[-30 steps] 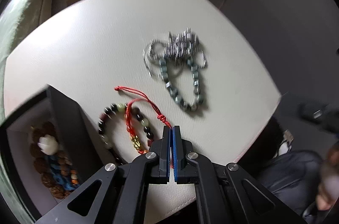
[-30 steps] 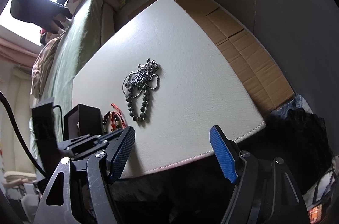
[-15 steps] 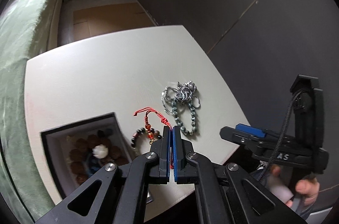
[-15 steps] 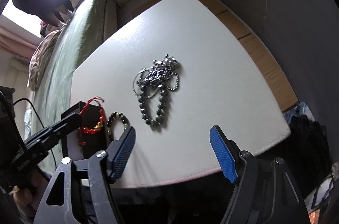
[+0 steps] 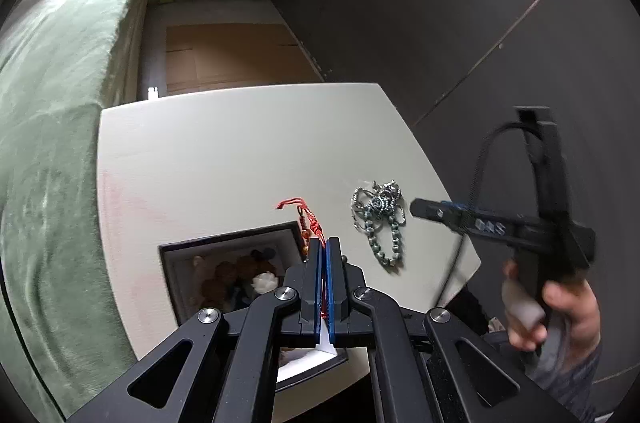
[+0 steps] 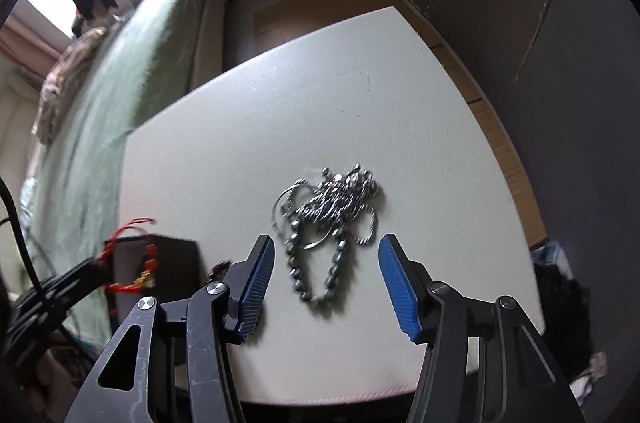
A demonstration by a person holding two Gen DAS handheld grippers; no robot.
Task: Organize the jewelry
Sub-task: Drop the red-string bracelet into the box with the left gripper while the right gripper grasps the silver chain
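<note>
Jewelry box (image 5: 176,255): An open dark box with a pale lining is seen at the near left of the white table (image 5: 240,151). Beaded pieces are already lying inside it; the details are blurred.
Left gripper (image 5: 324,247): The jaws are pressed fully together on the red cord bracelet (image 5: 310,223). The bracelet is held clear of the table, above the right wall of the box.
Red cord bracelet, hang: In the right wrist view the bracelet (image 6: 140,267) is seen dangling beside the box, with gold beads at its low end.
Step in hand: The step is judged to be the carry of the bracelet over the box opening.
Recommended handling, left: The clamp should be kept until the whole loop hangs inside the box walls. A low release is advised, so that the cord tails are not left draped over the rim.
Silver chain and bead tangle (image 6: 328,219): It is lying on the table, right of the box and well apart from it.
Right gripper (image 6: 326,283): The jaws have just been closing and are about half open. The lower bead loop is framed between the pads, but no contact is shown.
Recommended handling, right: One strand should be pinched near the knotted centre.
</note>
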